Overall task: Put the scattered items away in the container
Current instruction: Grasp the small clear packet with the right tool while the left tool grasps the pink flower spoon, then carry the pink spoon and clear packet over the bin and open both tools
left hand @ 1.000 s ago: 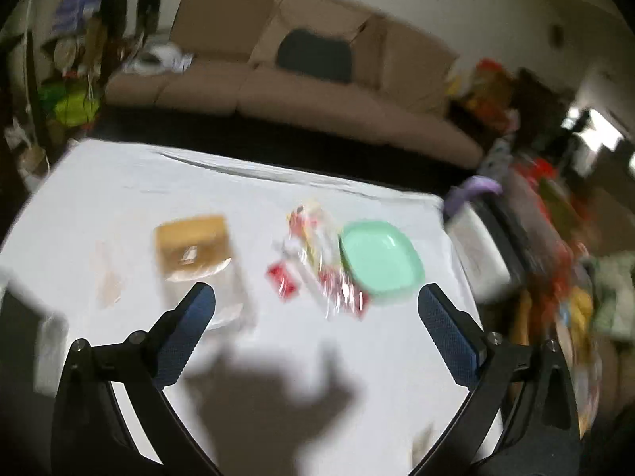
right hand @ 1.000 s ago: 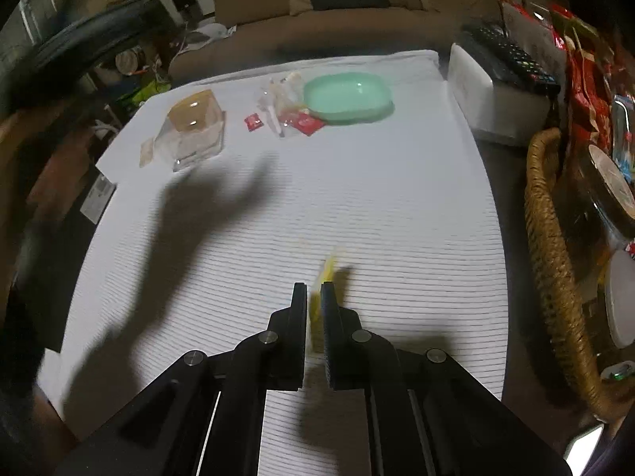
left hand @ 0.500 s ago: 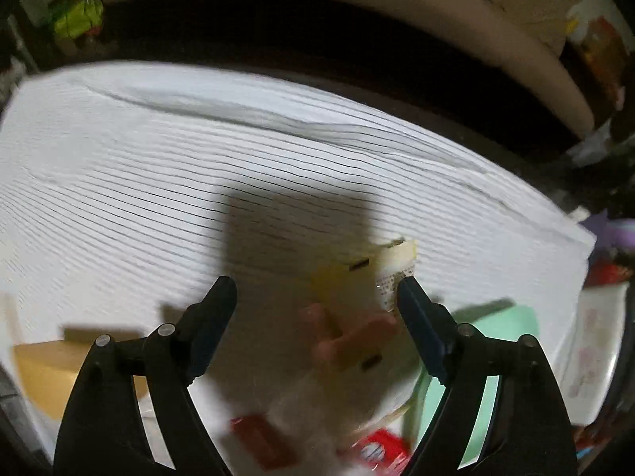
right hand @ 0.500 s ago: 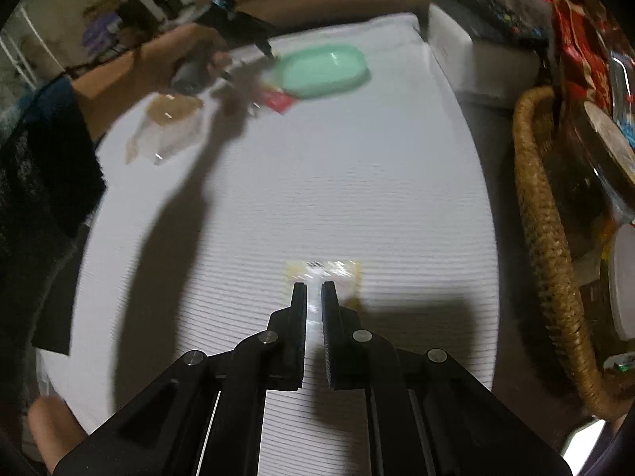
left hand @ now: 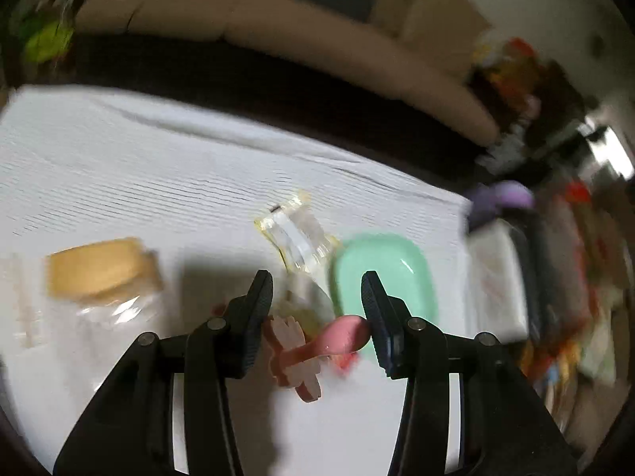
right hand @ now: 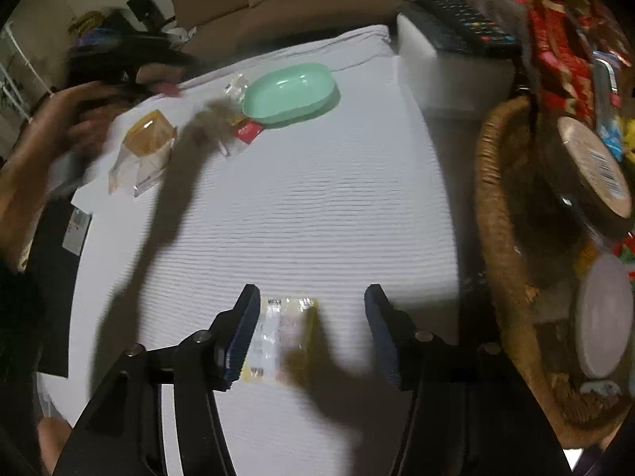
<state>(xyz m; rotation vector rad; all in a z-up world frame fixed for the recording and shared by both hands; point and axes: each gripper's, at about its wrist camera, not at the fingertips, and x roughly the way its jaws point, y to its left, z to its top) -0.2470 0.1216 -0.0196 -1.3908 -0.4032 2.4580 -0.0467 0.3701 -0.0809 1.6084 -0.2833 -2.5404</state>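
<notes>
Mint-green container [right hand: 289,91] sits at the far end of the white-covered bench [right hand: 309,206]. Just beside it, the left gripper [left hand: 317,305] is closing on a pink spoon [left hand: 337,343]. Well apart from it, the right gripper [right hand: 311,329] is opening over a yellow-edged packet [right hand: 279,341].

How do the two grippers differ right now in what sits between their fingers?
The left gripper is closing on a pink spoon lifted off the table; the right gripper is opening over a yellow packet lying flat on the cloth. The spoon spans both fingers; the packet lies beside the left-hand one only.
</notes>
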